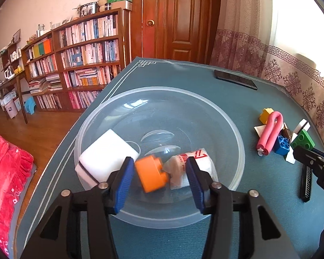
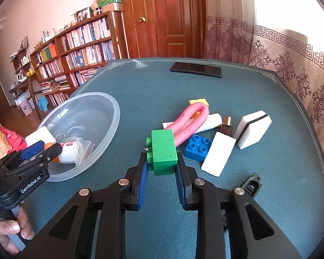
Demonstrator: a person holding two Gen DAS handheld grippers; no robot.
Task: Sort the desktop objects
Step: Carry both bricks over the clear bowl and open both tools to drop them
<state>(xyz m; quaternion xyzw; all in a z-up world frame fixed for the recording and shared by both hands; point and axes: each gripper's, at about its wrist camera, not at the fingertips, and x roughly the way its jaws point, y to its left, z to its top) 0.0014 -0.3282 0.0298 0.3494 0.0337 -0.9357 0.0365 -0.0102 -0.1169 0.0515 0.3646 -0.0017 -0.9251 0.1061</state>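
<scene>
At the centre of the left wrist view sits the clear plastic bowl (image 1: 231, 118), holding a white sponge (image 1: 105, 157), a printed packet (image 1: 196, 166) and an orange block (image 1: 151, 172), apparently just let go between the spread left gripper (image 1: 159, 181). Low in the right wrist view, the right gripper (image 2: 163, 168) pinches the green block (image 2: 163, 151); next it must travel left to the bowl.

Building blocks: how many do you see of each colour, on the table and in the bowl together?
orange block: 1
green block: 1
blue block: 1
yellow block: 1
Total: 4
</scene>
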